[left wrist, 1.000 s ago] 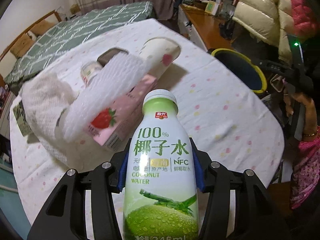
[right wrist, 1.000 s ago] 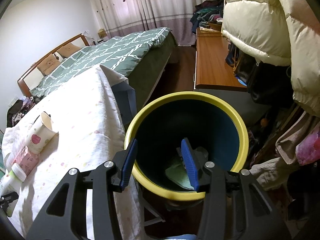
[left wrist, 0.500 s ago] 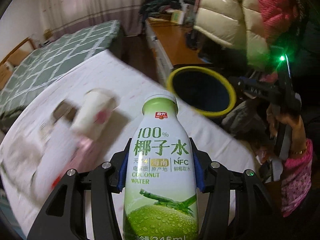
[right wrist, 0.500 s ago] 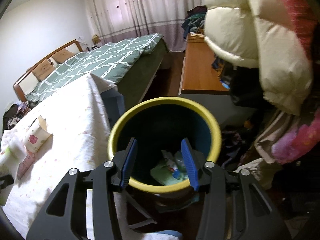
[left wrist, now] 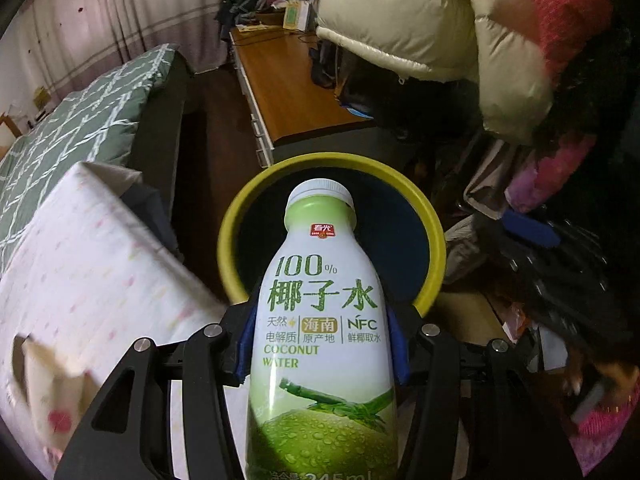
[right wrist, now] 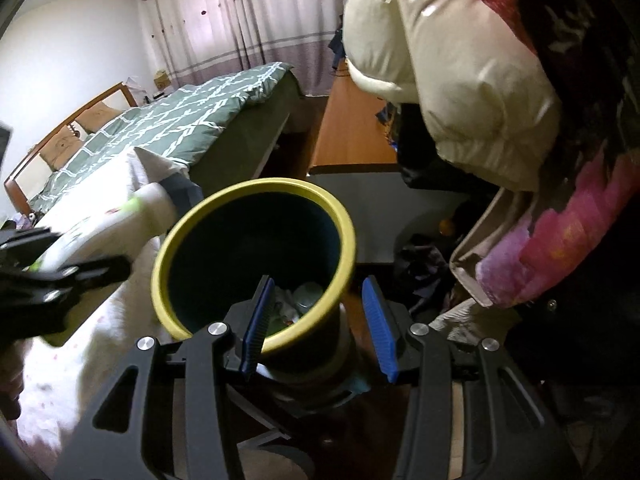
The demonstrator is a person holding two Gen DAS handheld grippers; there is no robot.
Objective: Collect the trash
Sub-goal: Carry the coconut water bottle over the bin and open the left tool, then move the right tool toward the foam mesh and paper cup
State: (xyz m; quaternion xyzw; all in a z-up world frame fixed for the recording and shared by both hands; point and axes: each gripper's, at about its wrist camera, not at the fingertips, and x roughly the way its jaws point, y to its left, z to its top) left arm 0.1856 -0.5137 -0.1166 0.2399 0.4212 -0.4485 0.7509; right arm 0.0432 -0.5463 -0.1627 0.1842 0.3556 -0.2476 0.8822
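Left gripper [left wrist: 322,350] is clamped on a coconut water bottle [left wrist: 320,320], its blue pads pressed against both sides of the white and green label; the bottle's white cap points forward, over the mouth of a yellow-rimmed trash bin [left wrist: 434,240] with a dark blue inside; the bin stands just beside the corner of the worktop [left wrist: 100,260], which is covered by a white cloth with pastel dots; a blurred paper cup [left wrist: 48,396] with a red mark lies on that cloth at lower left. From the right wrist view, the right gripper [right wrist: 320,324] holds nothing, its jaws partly apart, one blue pad over the bin's near rim and the other outside the bin; pale and green scraps [right wrist: 302,300] lie at the bottom of the bin; the left gripper and its bottle show there as a blurred shape at the left, next to the bin's rim. Beyond the bin stand a bed [right wrist: 180,120] with a green patterned cover and a low wooden cabinet [left wrist: 288,92]; a cream puffer jacket [right wrist: 460,80] hangs at the right.
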